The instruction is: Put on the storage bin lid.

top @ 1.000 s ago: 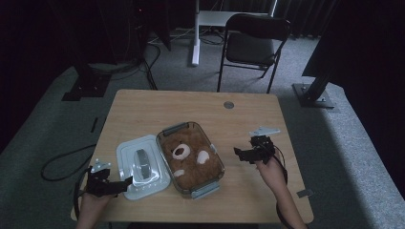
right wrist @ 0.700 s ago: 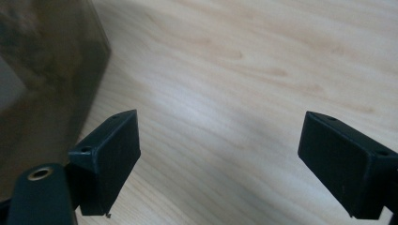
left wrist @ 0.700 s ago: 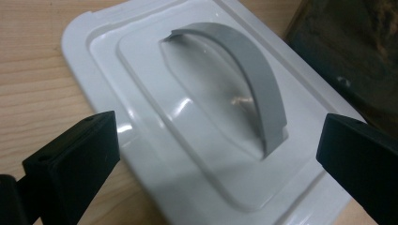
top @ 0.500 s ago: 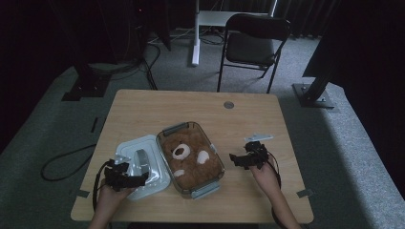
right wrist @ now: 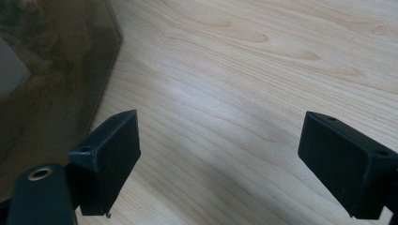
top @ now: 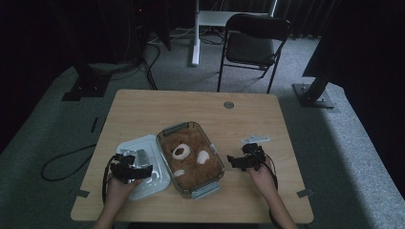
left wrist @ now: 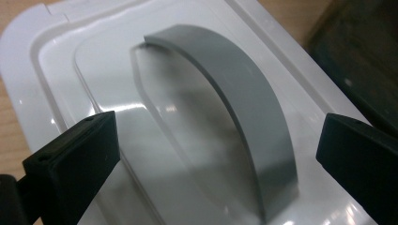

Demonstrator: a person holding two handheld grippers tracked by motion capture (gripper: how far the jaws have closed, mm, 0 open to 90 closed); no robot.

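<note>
In the high view, the white lid [top: 143, 164] lies near the surface's [top: 191, 105] front left corner, touching the teddy-bear-filled container [top: 191, 158]. In the left gripper view, the left gripper [left wrist: 216, 154] gapes wide around the lid's grey handle [left wrist: 239, 117]. In the right gripper view, the right gripper [right wrist: 225, 159] hangs wide open over bare wood beside the container.

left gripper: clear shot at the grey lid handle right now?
Probably yes. The left gripper is open, its fingers standing either side of the grey handle on the white lid, with nothing between them. It likely only needs to close.
</note>
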